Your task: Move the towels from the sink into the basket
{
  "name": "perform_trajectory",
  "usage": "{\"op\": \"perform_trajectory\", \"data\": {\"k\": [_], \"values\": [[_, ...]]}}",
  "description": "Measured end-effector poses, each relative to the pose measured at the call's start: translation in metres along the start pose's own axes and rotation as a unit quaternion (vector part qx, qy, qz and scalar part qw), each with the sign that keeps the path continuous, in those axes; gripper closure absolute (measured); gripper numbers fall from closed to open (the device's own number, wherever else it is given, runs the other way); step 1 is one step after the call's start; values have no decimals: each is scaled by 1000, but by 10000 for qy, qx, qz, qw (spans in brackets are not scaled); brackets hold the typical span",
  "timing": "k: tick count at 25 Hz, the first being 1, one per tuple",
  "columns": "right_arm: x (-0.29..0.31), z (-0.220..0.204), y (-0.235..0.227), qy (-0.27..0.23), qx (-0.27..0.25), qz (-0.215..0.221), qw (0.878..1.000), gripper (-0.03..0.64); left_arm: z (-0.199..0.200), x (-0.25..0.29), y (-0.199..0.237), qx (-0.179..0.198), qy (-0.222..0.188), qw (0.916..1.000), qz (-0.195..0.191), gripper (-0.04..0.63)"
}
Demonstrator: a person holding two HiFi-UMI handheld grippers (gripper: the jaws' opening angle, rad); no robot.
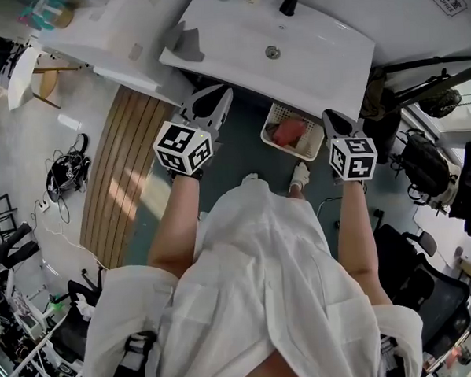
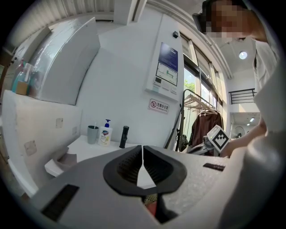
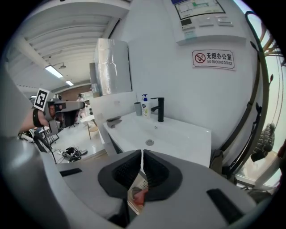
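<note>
Your white rectangular sink (image 1: 307, 46) looks bare, and the red towel (image 1: 289, 132) lies in the white perforated plastic basket (image 1: 279, 110) on the floor below. A low swing could tip that basket. The left gripper (image 2: 142, 154) and right gripper (image 3: 142, 159) are both pressed together, holding nothing.

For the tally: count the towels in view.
1: a red towel in the basket. A grey thing on the sink's left corner may be another; more may lie hidden.
</note>
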State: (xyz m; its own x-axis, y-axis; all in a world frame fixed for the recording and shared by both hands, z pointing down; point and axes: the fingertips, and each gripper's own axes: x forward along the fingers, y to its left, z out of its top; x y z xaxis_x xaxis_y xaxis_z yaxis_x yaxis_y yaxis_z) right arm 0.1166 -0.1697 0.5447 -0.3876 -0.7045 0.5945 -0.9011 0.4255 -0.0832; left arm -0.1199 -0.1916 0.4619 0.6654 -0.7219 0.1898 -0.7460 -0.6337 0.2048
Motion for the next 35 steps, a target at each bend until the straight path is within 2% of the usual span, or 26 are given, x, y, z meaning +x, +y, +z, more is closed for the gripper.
{"op": "perform_trajectory", "data": {"k": [5,10,23,28,35], "values": [[-21,22,-19,-451,172,-233,9986,581,9,2,1,80,-66,9999,-15,580],[-53,52,-34,-1097,174,-567,9922,581,23,-2,3,184,-155,9997,13,580],[-155,103,-53,-2485,143,-1263,9603,583,72,-20,0,476,-632,9969,19,580],[-177,113,-49,-2771,184,-1275,9522,583,78,-28,2,467,-674,9966,50,580],[-181,121,-39,-2883,209,-1224,9494,589,93,-27,-4,594,-779,9952,-60,580]]}}
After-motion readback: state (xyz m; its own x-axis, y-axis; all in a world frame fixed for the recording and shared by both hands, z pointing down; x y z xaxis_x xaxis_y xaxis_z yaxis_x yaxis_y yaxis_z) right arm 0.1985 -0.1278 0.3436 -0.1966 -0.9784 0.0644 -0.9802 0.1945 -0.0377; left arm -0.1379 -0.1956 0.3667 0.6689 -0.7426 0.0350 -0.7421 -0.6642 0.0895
